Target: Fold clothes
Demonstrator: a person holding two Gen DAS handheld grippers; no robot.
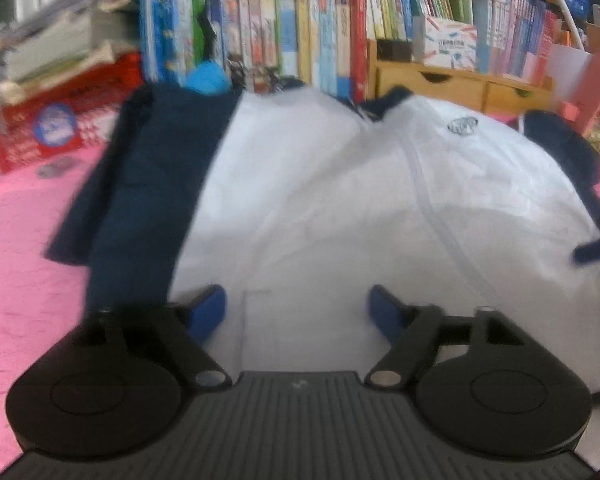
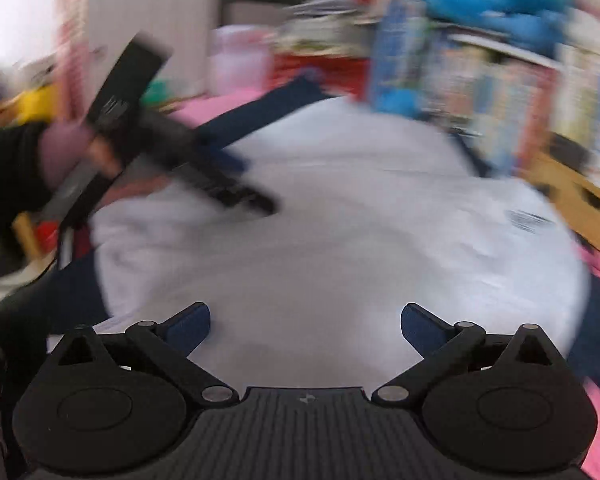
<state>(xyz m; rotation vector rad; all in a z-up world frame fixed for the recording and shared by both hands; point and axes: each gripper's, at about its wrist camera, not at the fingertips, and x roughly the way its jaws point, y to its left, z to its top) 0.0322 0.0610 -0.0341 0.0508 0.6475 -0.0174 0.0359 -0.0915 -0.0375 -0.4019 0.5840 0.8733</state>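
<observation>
White shirt (image 1: 320, 200) w/ navy sleeves and collar, small dark chest logo, lies spread flat on pink cover (image 1: 24, 260) in front of bookshelf (image 1: 300, 40); left sleeve folded in over body; left tongs (image 1: 298, 306) released above hem; right tongs (image 2: 306, 324) released, nothing between.

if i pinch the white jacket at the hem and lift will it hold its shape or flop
Probably flops: the white jacket lies flat with soft wrinkles on the pink cover. Its navy sleeve would likely trail behind. The fabric looks thin and smooth, so perhaps light and a bit slippery.
</observation>
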